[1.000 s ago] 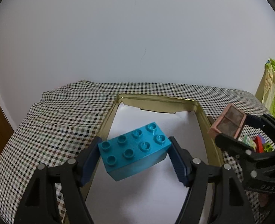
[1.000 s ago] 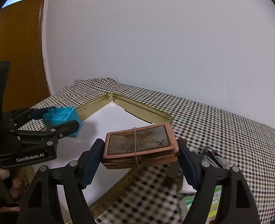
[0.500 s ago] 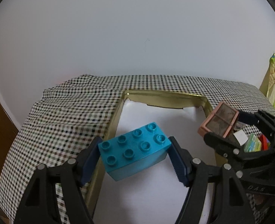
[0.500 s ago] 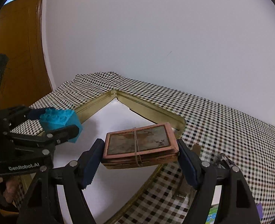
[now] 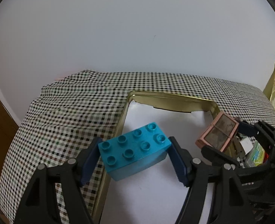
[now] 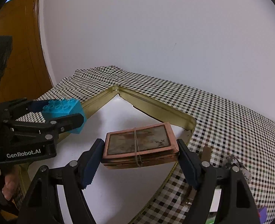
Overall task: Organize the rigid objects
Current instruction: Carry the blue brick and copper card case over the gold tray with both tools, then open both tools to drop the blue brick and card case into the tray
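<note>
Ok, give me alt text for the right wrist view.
The right claw grips a flat pink case bound by a rubber band, above a gold tray. At left, the left claw holds a blue brick.

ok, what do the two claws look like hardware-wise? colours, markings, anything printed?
Both the left claw and right claw are matte black plastic linkages with silver rivet pins, and dark blue ribbed pads line the fingers. White "GenRobot.AI" lettering sits on the left body. No cables or sleeves visible; bare fingertips show at the left handle.
</note>
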Available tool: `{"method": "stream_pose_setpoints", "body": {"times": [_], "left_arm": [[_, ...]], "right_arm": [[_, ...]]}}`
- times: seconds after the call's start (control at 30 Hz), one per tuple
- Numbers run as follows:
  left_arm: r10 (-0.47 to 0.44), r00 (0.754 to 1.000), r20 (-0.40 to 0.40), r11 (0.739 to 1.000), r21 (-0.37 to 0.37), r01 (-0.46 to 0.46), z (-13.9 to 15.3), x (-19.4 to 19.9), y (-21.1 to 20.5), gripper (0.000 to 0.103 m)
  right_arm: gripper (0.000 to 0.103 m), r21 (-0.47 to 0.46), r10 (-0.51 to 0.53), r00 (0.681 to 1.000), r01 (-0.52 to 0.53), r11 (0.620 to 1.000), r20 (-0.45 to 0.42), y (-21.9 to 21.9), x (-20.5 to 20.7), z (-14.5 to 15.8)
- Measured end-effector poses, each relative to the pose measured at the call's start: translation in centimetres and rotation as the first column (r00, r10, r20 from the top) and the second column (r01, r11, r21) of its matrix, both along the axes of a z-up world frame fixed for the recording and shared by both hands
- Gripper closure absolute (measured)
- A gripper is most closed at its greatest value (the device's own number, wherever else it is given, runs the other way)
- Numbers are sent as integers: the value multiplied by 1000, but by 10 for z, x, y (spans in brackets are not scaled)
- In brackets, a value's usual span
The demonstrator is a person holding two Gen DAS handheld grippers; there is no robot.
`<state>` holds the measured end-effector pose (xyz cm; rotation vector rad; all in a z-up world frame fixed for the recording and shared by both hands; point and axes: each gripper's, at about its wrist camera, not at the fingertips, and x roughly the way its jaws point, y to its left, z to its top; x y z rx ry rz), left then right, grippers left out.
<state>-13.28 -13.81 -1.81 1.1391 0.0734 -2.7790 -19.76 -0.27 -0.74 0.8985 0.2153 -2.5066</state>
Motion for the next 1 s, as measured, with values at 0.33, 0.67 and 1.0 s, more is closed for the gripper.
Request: {"method": "stream_pose_setpoints", "body": {"times": [0.33,0.67,1.0], "left_arm": [[-31,998,52,1000,-4,31,-4,-15,6,32],[-37,996,83,999,-3,38,-10,-25,5,31],[-30,994,101,999,-13,31,-11,-27,4,31]], "right_arm": [[24,15,-22,998,21,1000,51,-3,-15,-11],[24,48,-8,998,5,999,61,-8,-17,-13],[24,84,22,996,-29,996,92,-17,-20,-18]]}}
